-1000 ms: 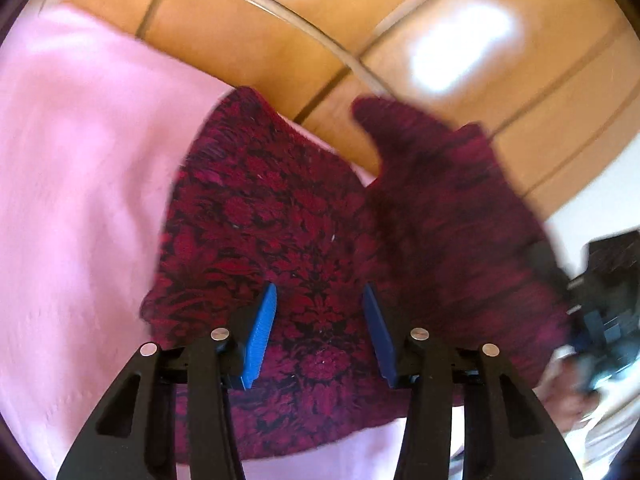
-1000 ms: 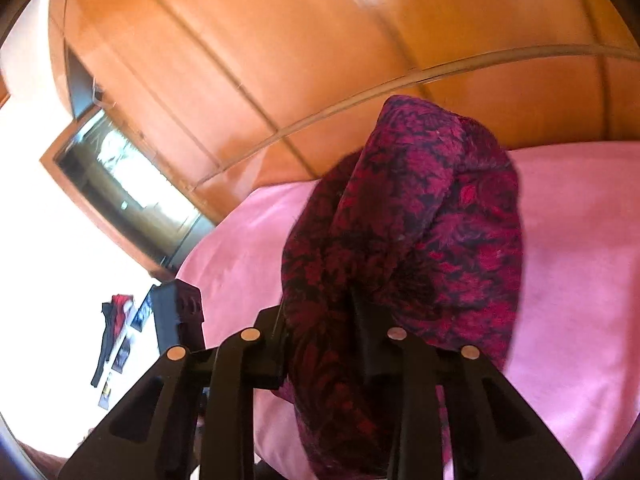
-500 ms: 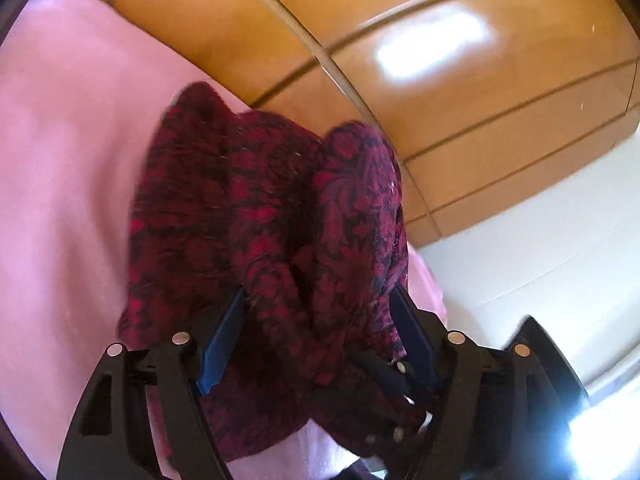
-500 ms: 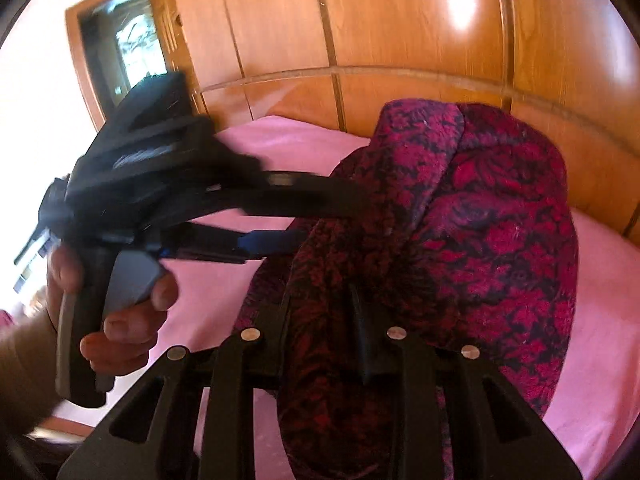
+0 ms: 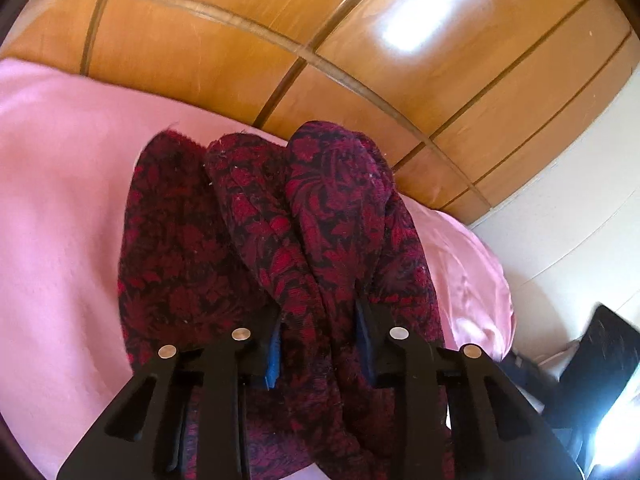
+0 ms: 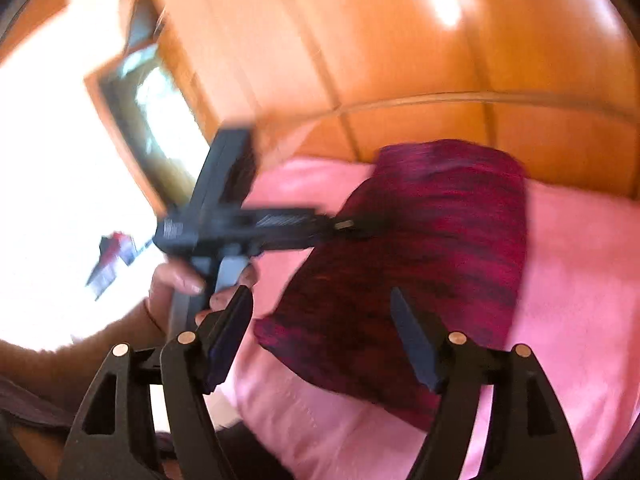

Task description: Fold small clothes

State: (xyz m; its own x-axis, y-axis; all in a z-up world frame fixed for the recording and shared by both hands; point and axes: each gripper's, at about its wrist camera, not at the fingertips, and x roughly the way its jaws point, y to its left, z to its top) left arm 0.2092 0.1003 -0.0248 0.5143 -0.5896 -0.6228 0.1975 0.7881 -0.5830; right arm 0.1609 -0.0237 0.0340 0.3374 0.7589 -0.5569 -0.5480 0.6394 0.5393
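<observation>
Clearly the left tongs [image 5: 318,344] are clamped on the dark red patterned garment [image 5: 280,240], a bunched ridge of its cloth pinched between the two blue-padded fingers [image 5: 274,354]. From that pinch the fabric rises in three rounded folds side by side, and the rest of it spreads out below and to either side over the pink bedsheet [image 5: 56,220]. The garment lies near the head edge of the bed, its far folds reaching close to the wooden headboard [image 5: 192,60] behind it. To one side the sheet falls away at the bed's edge, with a pale wall [image 5: 560,208] beyond.

In the right wrist view the picture is blurred. The right tongs [image 6: 320,328] stand wide apart with nothing between them, poised over the near edge of the garment [image 6: 420,248], which shows here as a heaped dark red mass on the pink bedsheet [image 6: 572,280]. The left tongs [image 6: 352,226] appear across this view as a black body held in the person's left hand [image 6: 192,280], their tip buried in the cloth at the garment's side. Behind the bed runs the wooden headboard [image 6: 440,120], and farther off a wooden-framed mirror or window [image 6: 152,100], too blurred to tell which, sits in a very bright area.
</observation>
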